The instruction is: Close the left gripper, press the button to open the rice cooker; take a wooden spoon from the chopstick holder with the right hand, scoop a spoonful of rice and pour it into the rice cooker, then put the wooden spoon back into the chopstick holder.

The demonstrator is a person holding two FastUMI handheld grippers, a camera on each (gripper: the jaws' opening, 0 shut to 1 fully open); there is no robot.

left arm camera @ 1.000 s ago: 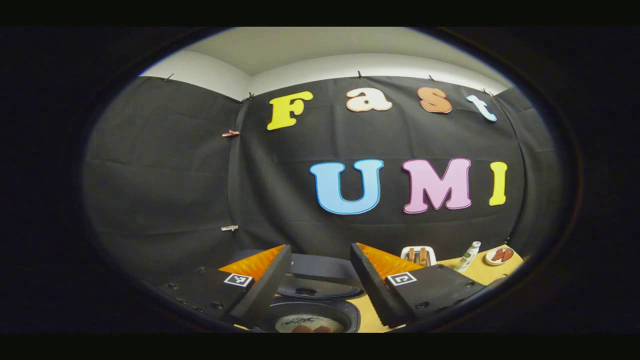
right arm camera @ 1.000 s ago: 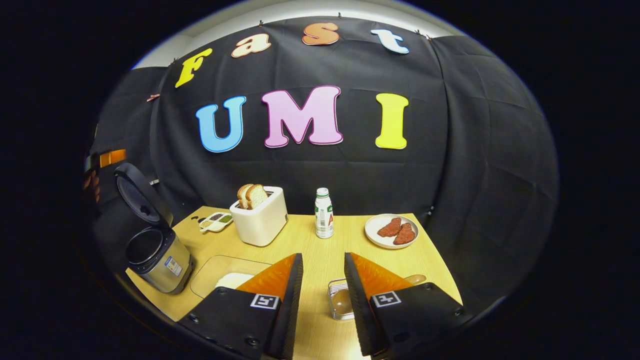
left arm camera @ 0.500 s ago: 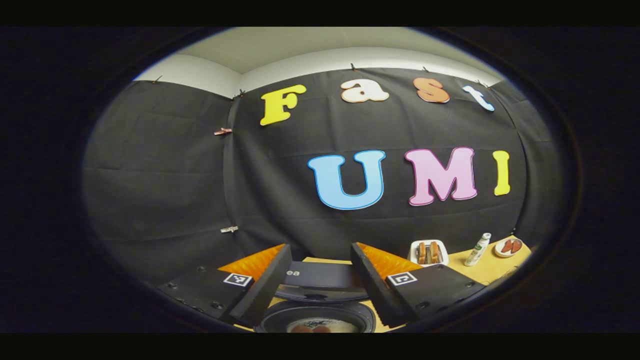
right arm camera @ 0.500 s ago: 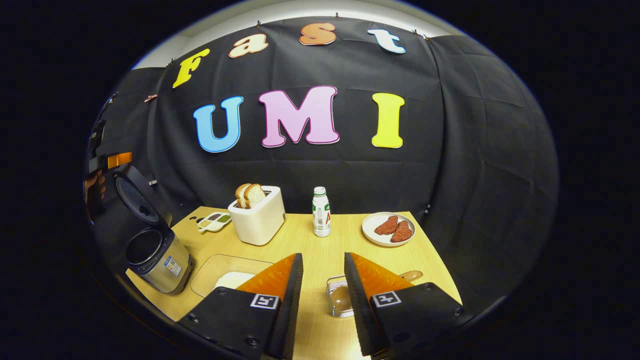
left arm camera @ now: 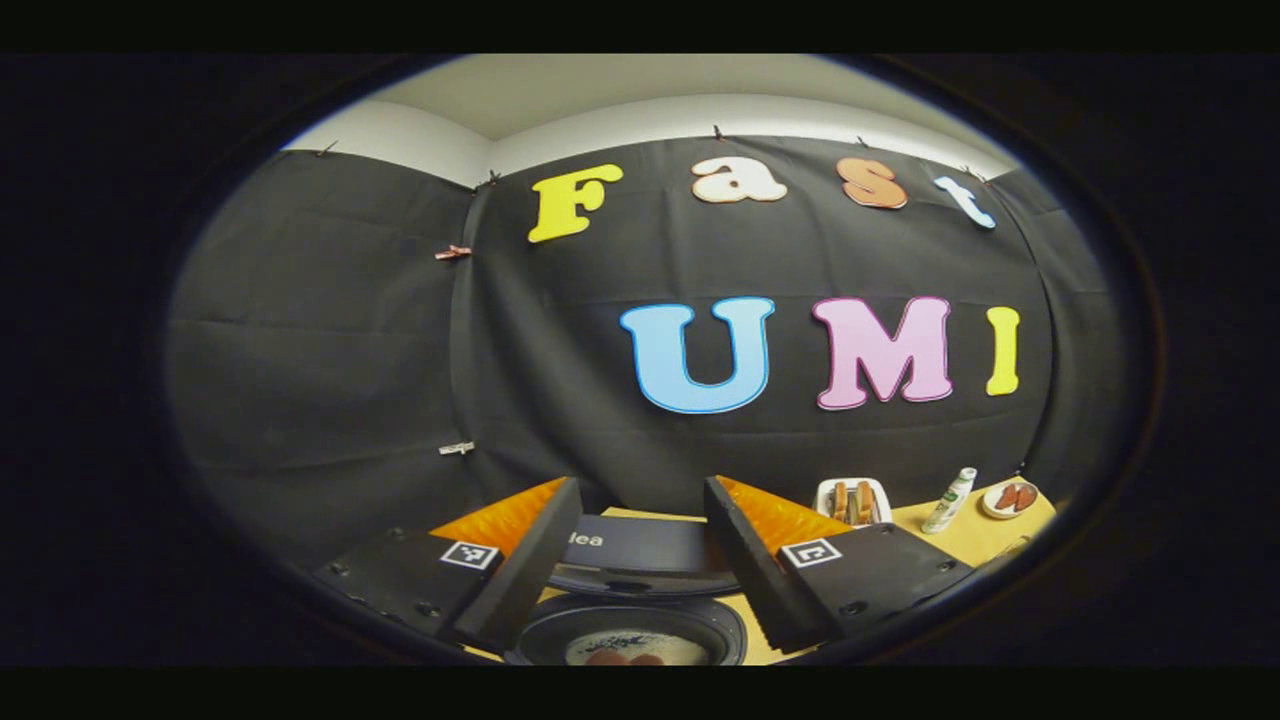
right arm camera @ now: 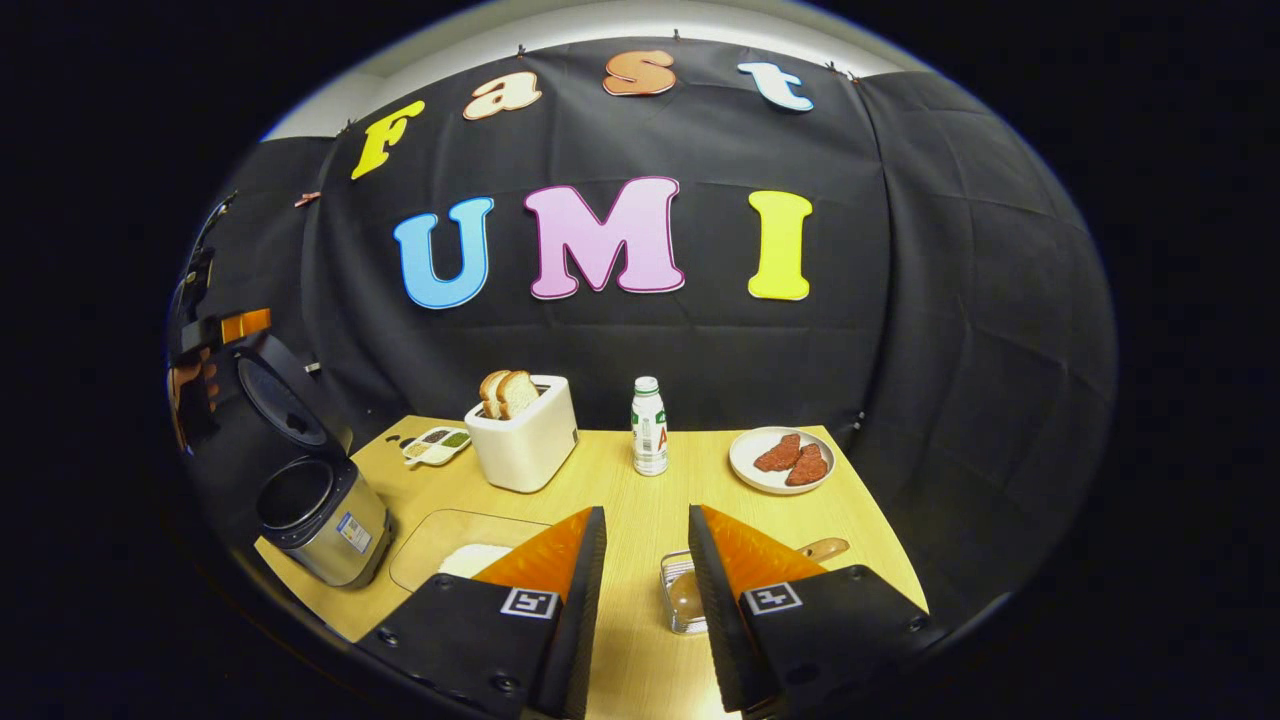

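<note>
You are working in a booth hung with black cloth [right arm camera: 900,330] on the back and both sides; its panels meet at a seam at about 10 o'clock in the left gripper view, pinned by small clips [left arm camera: 453,252]. Above the cloth you see a strip of pale wall [left arm camera: 760,115] and a grey ceiling [left arm camera: 600,85]. The light wooden desk [right arm camera: 640,500] sits at 6 o'clock in the right gripper view, evenly lit, its far edge close to the cloth.
</note>
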